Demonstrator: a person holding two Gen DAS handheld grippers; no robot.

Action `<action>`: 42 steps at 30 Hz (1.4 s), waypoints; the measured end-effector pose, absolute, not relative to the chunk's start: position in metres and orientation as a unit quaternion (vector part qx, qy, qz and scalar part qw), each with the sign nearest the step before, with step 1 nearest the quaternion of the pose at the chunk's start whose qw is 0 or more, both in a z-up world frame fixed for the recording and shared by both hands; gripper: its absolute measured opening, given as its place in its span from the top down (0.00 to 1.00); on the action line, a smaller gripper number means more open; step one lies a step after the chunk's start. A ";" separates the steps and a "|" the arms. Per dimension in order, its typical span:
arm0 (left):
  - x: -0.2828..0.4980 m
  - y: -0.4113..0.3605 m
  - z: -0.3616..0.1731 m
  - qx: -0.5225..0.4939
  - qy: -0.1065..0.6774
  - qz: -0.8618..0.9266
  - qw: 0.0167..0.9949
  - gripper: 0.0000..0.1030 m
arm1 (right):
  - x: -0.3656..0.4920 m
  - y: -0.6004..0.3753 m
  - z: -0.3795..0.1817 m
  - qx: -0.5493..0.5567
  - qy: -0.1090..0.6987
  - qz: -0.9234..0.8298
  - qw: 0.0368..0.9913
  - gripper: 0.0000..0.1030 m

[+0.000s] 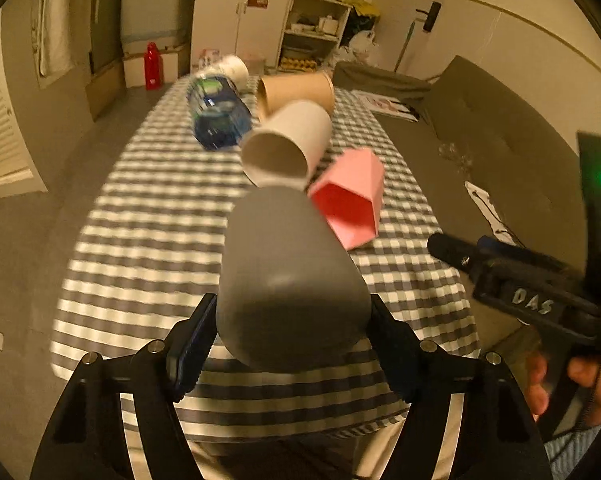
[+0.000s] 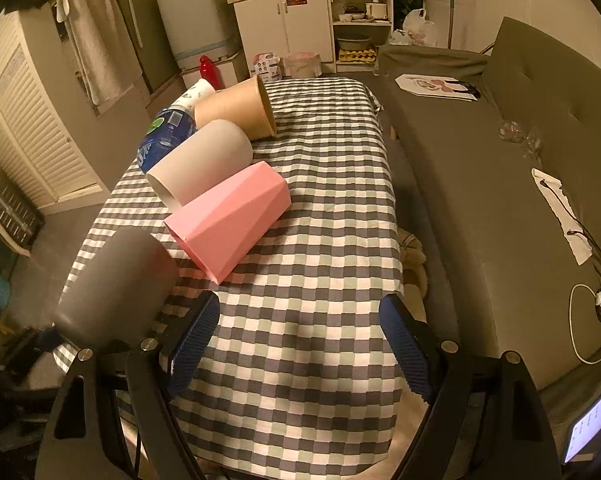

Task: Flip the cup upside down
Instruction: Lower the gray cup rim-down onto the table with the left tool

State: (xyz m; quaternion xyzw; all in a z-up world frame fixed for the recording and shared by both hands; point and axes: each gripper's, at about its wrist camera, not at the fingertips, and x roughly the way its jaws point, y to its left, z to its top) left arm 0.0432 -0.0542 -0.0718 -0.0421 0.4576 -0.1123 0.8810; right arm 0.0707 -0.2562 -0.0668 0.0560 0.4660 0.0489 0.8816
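A dark grey cup (image 1: 288, 276) is held between the pads of my left gripper (image 1: 292, 344), which is shut on it above the near end of the checked table (image 1: 148, 216). Its closed base faces the camera and it tilts away. The same cup shows at the left of the right wrist view (image 2: 116, 284). My right gripper (image 2: 300, 344) is open and empty over the table's near end (image 2: 324, 208); it also shows at the right of the left wrist view (image 1: 512, 280).
Lying on their sides on the table are a pink faceted cup (image 2: 228, 216), a white cup (image 2: 204, 162), a tan paper cup (image 2: 240, 108), a blue-labelled bottle (image 2: 164, 136) and a white printed cup (image 2: 194, 94). A grey sofa (image 2: 500, 168) runs along the right.
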 end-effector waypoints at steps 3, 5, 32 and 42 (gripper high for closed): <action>0.046 -0.047 -0.063 -0.040 0.453 -0.104 0.884 0.28 | 0.072 -0.252 -0.069 0.053 0.469 0.053 0.880 0.20; 0.052 -0.044 -0.059 -0.046 0.454 -0.098 0.884 0.28 | 0.072 -0.249 -0.069 0.051 0.470 0.056 0.880 0.20; 0.090 -0.055 -0.061 -0.030 0.446 -0.103 0.889 0.27 | 0.066 -0.250 -0.056 0.042 0.460 0.047 0.886 0.20; 0.070 -0.053 -0.027 -0.021 0.398 -0.113 0.910 0.24 | 0.063 -0.245 -0.032 0.033 0.434 0.046 0.899 0.20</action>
